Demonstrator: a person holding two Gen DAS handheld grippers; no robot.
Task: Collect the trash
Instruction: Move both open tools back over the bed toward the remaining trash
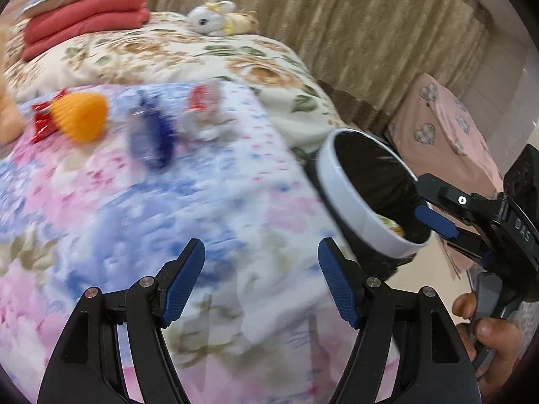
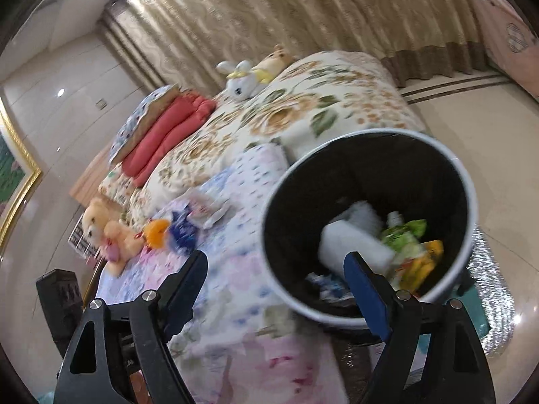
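Note:
On the pastel quilt (image 1: pixel 168 219) lie an orange ribbed cup (image 1: pixel 81 116) over a red wrapper (image 1: pixel 42 124), a blue wrapper (image 1: pixel 153 134) and a red-and-white packet (image 1: pixel 203 111). My left gripper (image 1: pixel 261 269) is open and empty above the quilt, well short of them. A white-rimmed bin with a black liner (image 2: pixel 370 222) stands beside the bed and holds a white object (image 2: pixel 350 242) and green and yellow packets (image 2: pixel 411 245). My right gripper (image 2: pixel 276 279) is open and empty over the bin's near rim; it also shows in the left wrist view (image 1: pixel 438 222).
Folded red blankets (image 1: pixel 84 17), a white bunny toy (image 1: pixel 212 13) and a floral duvet (image 1: pixel 202 57) lie farther up the bed. A teddy bear (image 2: pixel 107 232) sits at the quilt's edge. A pink covered object (image 1: pixel 444 128) stands behind the bin (image 1: pixel 357 198). Curtains hang behind.

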